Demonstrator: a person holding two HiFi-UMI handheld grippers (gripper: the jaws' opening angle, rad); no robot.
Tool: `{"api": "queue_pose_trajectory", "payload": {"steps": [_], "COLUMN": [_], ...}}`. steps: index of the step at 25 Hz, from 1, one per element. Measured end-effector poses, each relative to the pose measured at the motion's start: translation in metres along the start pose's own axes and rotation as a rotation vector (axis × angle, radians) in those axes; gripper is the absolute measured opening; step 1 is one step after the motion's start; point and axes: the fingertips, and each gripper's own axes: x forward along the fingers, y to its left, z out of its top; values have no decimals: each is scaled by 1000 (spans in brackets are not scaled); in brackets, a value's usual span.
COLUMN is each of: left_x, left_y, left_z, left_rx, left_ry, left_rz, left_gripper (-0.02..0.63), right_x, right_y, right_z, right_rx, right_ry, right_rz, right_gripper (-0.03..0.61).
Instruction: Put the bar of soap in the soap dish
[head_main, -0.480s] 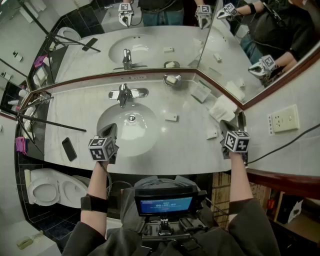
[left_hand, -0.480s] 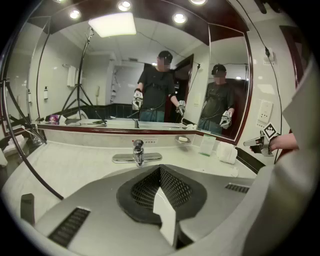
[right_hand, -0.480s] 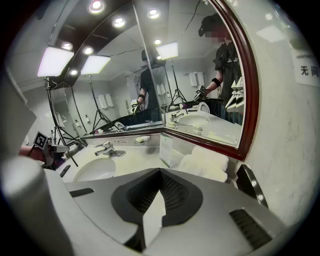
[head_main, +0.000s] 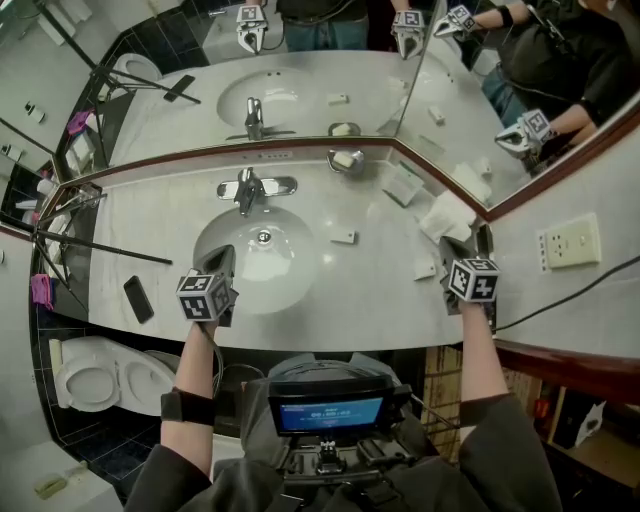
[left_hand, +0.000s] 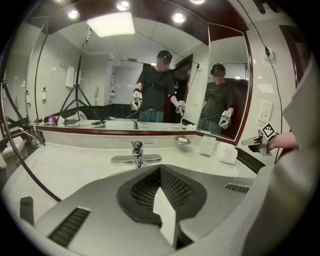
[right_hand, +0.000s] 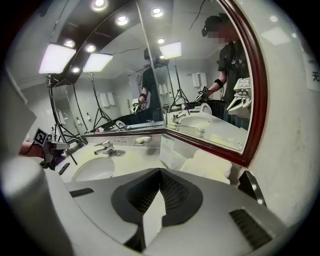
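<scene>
Holding nothing, with left tongs (head_main: 222, 260) at 7 o'clock and right tongs (head_main: 452, 248) at 4 o'clock, both pressed together. Apparently finished: bar of soap (head_main: 345, 159) in soap dish (head_main: 331, 157) at 12 o'clock. Next, just keep clear.

Pale marble counter (head_main: 370, 290) with sunken basin (head_main: 255, 265) — faucet (head_main: 250, 188) behind it, black phone (head_main: 138, 298) at left, small white bar (head_main: 343, 236) mid-counter, folded towels (head_main: 445, 215) in right corner.
</scene>
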Motion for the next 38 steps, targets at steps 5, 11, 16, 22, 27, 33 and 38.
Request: {"api": "queue_pose_trajectory", "payload": {"steps": [5, 11, 16, 22, 27, 33, 38], "left_x": [3, 12, 24, 30, 35, 36, 29], "left_y": [3, 2, -5, -13, -17, -15, -5], "left_z": [5, 2, -2, 1, -2, -12, -28], "left_rx": [12, 33, 35, -5, 11, 23, 1], "left_ry": [7, 23, 37, 32, 39, 54, 70], "left_rz": [7, -1, -7, -14, -19, -15, 23], "left_gripper": [2, 2, 2, 2, 2, 2, 2], "right_x": [17, 58, 107, 170, 221, 274, 301], "right_y": [2, 15, 43, 85, 112, 129, 137], "right_z": [16, 45, 61, 82, 98, 104, 100], "right_rx": [-80, -222, -335, -472, -555, -608, -622], "right_ry": [-1, 13, 42, 67, 75, 92, 114], "right_rz": [22, 107, 208, 309, 366, 389, 401], "right_gripper": [21, 87, 174, 221, 246, 255, 253]}}
